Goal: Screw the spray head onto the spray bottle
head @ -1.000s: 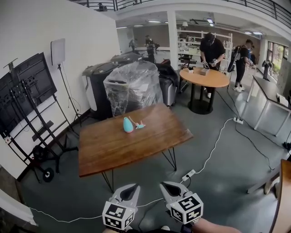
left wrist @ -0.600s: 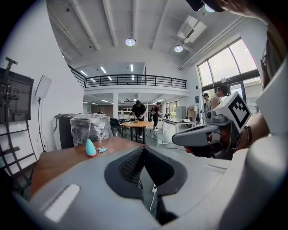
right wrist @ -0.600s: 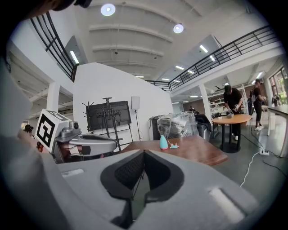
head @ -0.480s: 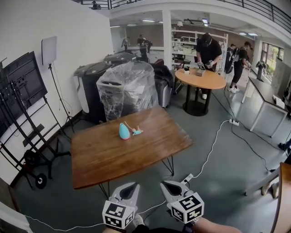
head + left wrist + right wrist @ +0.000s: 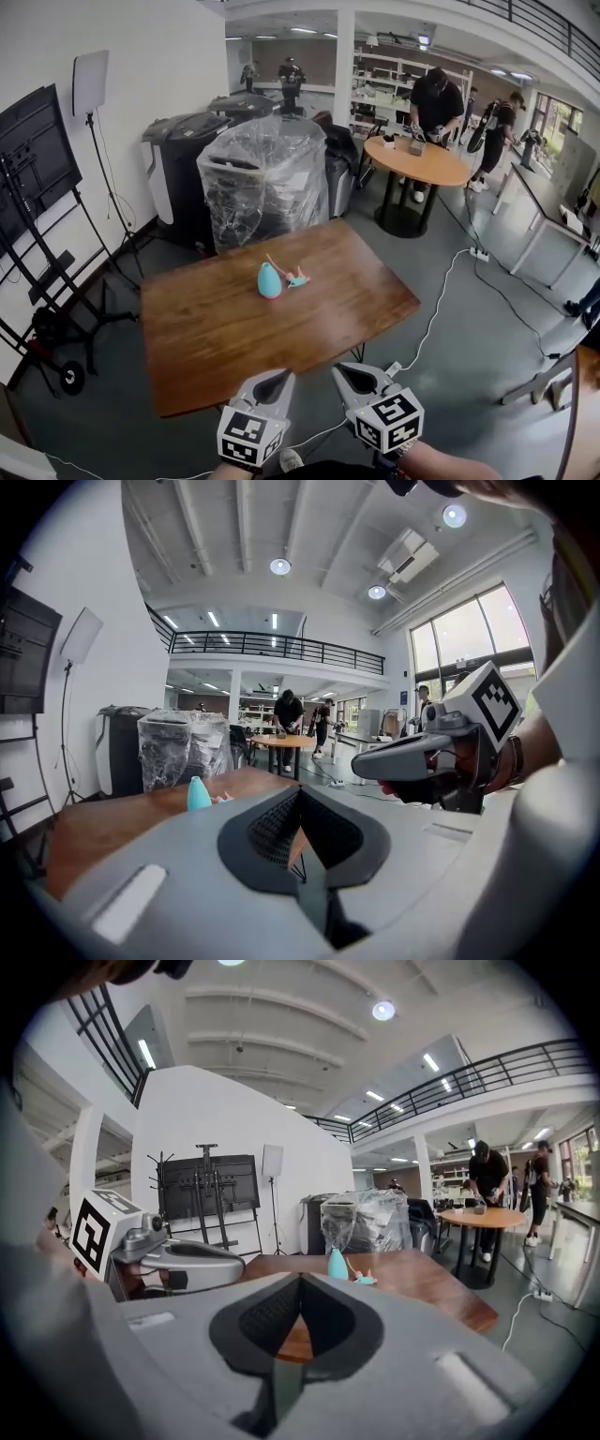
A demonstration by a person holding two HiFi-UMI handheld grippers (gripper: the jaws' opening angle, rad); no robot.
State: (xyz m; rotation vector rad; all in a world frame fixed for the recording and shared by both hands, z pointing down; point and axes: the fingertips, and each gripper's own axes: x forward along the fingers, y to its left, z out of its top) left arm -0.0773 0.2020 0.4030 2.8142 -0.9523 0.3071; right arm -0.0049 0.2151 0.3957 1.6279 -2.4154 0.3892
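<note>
**Head view.** The wooden table (image 5: pixel 234 347) is bearing both task items near its middle. The teal spray bottle (image 5: pixel 269 280) is standing upright with its neck up. The spray head (image 5: pixel 296 278) is lying on its side just beside the bottle, on the bottle's right, and its thin tube is slanting away behind the bottle. The left gripper (image 5: pixel 279 375) and the right gripper (image 5: pixel 345 369) are hovering side by side off the table's near edge. Both are clenched on nothing and are well apart from the items. The bottle is sitting almost straight ahead of the left gripper, and the head is sitting a little toward the right gripper's line.

**Left gripper view.** The jaws of the left gripper (image 5: pixel 300 794) are meeting at the tips with nothing between them. The bottle (image 5: pixel 198 793) is showing ahead and to the left, far across the tabletop.

**Right gripper view.** The jaws of the right gripper (image 5: pixel 300 1283) are pressed together in the same way and are empty. The bottle (image 5: pixel 337 1264) and the head (image 5: pixel 363 1279) are lying ahead and slightly right.

**Judgement.** Neither gripper is clearly nearer. The left suits the bottle and the right suits the head.
</note>
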